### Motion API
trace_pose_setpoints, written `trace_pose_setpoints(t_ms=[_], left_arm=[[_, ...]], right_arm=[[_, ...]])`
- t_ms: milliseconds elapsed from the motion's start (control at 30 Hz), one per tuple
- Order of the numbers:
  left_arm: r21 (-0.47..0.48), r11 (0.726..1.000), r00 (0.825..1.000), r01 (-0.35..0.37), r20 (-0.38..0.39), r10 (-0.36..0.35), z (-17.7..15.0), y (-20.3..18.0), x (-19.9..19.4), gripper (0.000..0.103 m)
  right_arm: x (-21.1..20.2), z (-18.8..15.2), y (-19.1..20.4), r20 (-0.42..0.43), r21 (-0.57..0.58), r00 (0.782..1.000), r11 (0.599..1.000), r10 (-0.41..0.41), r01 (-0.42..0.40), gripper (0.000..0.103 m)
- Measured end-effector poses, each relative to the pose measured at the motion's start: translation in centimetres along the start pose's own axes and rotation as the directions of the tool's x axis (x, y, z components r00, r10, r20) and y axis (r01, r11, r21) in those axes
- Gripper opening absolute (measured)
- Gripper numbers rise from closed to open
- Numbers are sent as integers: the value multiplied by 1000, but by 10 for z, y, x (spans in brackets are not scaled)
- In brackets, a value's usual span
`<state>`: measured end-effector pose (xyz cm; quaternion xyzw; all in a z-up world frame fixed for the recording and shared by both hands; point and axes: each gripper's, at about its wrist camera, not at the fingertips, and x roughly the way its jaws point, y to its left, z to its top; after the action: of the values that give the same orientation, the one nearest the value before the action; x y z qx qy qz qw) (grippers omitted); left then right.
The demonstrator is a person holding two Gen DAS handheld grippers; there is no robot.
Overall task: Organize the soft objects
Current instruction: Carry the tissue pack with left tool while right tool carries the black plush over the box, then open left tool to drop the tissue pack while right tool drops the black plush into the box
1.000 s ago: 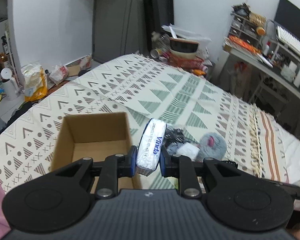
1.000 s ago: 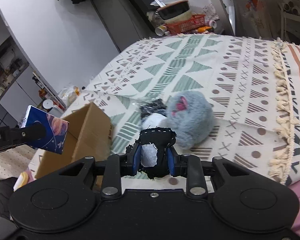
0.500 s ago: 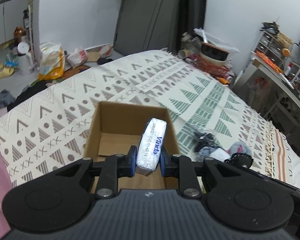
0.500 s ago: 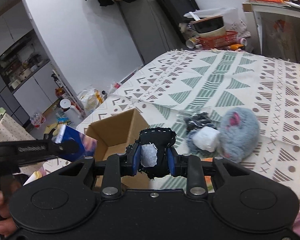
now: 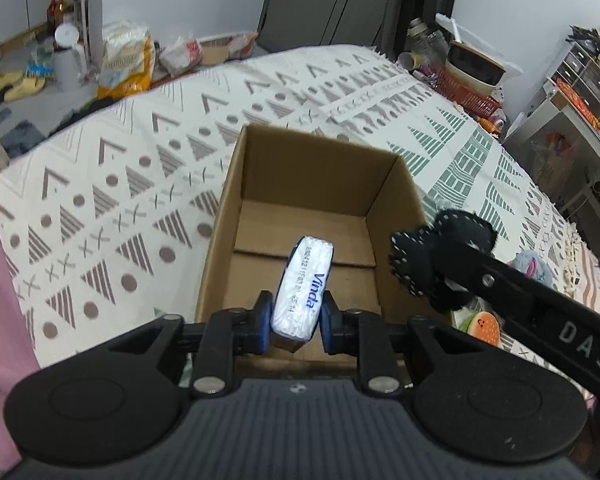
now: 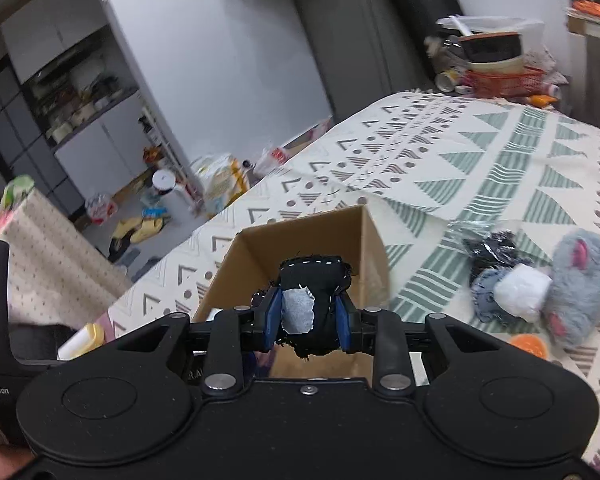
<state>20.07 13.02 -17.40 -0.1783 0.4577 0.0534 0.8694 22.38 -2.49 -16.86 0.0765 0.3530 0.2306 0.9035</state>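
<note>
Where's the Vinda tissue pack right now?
In the left wrist view, the Vinda tissue pack is clamped in the left gripper, held above the near end of the open cardboard box on the bed.

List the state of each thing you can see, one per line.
Cardboard box: open, nothing in it yet.
Tissue pack: clamped upright over the box.
Black pouch: clamped by the box's rim.
Left gripper: shut.
Right gripper: shut.
Grey plush: lying on the bedspread.

Black tool (image 5: 293, 322), seemingly blue-padded fingers (image 5: 263, 322)
</note>
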Motion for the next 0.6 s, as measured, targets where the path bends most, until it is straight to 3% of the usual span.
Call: trace_pose_setpoints(t_ms=[233,600], left_arm=[[-68,998,1000,7,-16,-9,8,15,-4,28],[-122,993,1000,0,10,1,21,34,-23,48]], right_arm=[[18,-6,4,-76,14,997,999,-35,36,29],[31,-8,8,-118,19,990,997,-76,79,37]])
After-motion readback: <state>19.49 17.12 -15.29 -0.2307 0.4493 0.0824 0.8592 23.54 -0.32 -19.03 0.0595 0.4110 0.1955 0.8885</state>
